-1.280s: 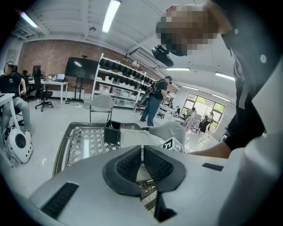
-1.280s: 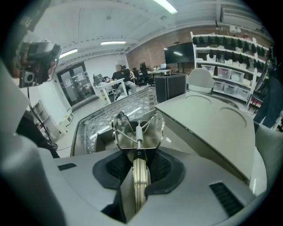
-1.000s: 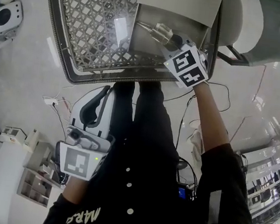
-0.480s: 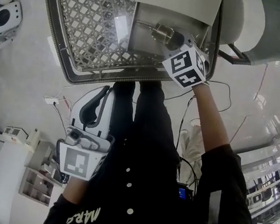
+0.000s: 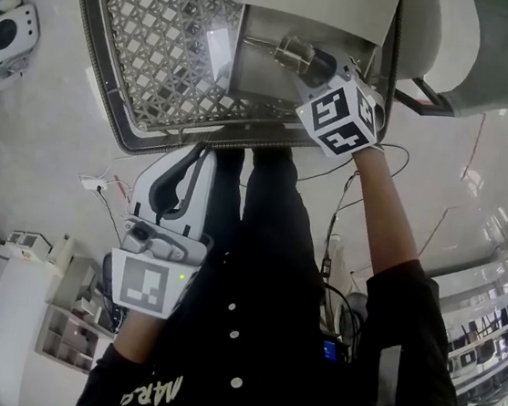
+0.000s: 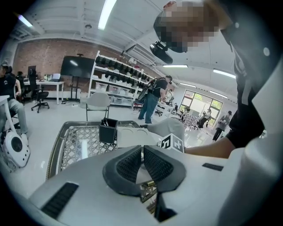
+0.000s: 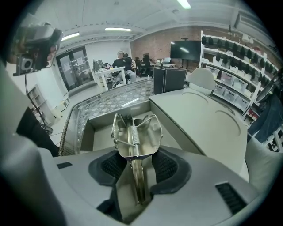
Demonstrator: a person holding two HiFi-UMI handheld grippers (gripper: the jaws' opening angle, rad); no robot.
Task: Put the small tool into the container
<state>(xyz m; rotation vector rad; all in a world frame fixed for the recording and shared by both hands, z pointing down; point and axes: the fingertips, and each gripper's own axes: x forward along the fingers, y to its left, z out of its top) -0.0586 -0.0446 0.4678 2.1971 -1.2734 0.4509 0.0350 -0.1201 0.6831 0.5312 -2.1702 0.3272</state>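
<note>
Head view: the right hand-held gripper [image 5: 309, 66] poises the metal scoop [image 5: 289, 53] over the open grey container [image 5: 255, 78] on the mesh tabletop [image 5: 156, 29], barely shifted from a second ago. The left hand-held gripper [image 5: 189, 167] hangs near the person's body.

Left gripper view: its jaws meet, nothing between them.

Right gripper view: the jaws are opening, the scoop's thin handle lying between the parted pads, its bowl above the container's floor.

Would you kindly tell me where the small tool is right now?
The tool sits between the opening jaws of the right gripper, over the open grey box near the top of the head view.
</note>
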